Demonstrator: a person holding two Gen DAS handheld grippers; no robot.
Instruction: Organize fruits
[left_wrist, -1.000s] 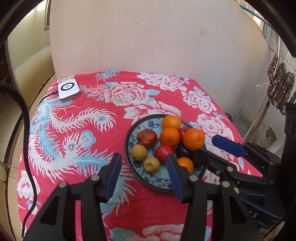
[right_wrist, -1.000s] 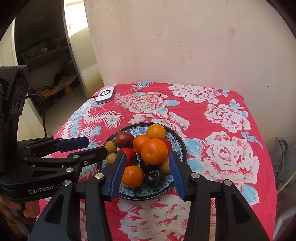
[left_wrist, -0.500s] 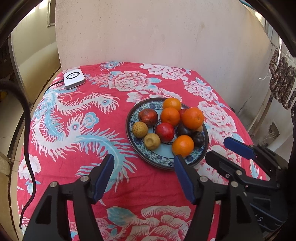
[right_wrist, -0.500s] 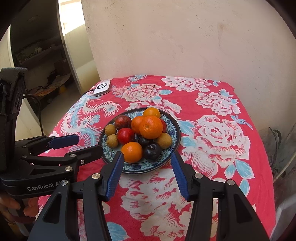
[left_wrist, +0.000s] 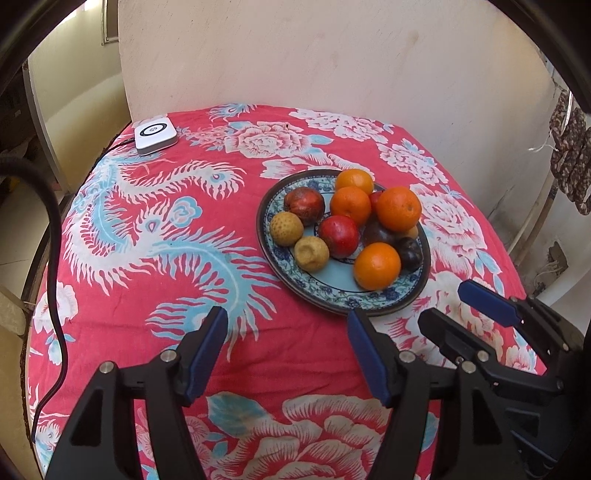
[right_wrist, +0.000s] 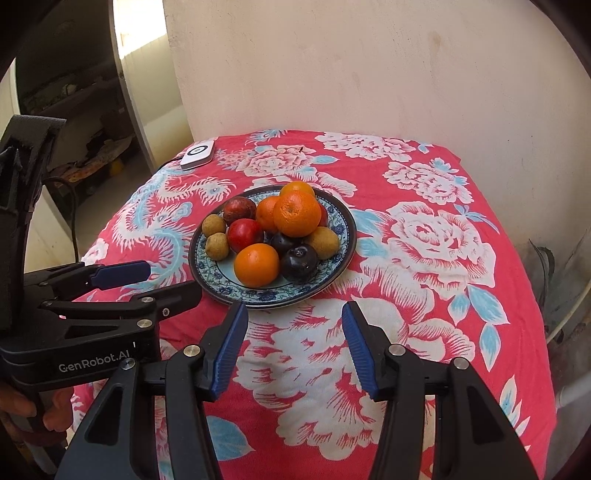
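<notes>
A blue patterned plate (left_wrist: 325, 288) (right_wrist: 332, 273) sits on the red floral tablecloth, piled with fruit: several oranges (left_wrist: 399, 207) (right_wrist: 296, 215), red fruits (left_wrist: 339, 236) (right_wrist: 245, 234), dark plums (left_wrist: 410, 253) (right_wrist: 299, 263) and tan rough-skinned fruits (left_wrist: 286, 229) (right_wrist: 325, 242). My left gripper (left_wrist: 288, 332) is open and empty, above the cloth in front of the plate. My right gripper (right_wrist: 293, 325) is open and empty, just short of the plate's near rim. Each gripper shows in the other's view: the right (left_wrist: 461, 314), the left (right_wrist: 155, 282).
A white square device (left_wrist: 154, 134) (right_wrist: 197, 155) with a cable lies at the table's far left corner. A plaster wall stands behind the table. A black cable (left_wrist: 55, 236) hangs at the left. The table edge drops off on the right.
Both grippers have pulled back from the plate toward the table's front edge; the plate and fruit now lie farther ahead. Both stay open and empty.
</notes>
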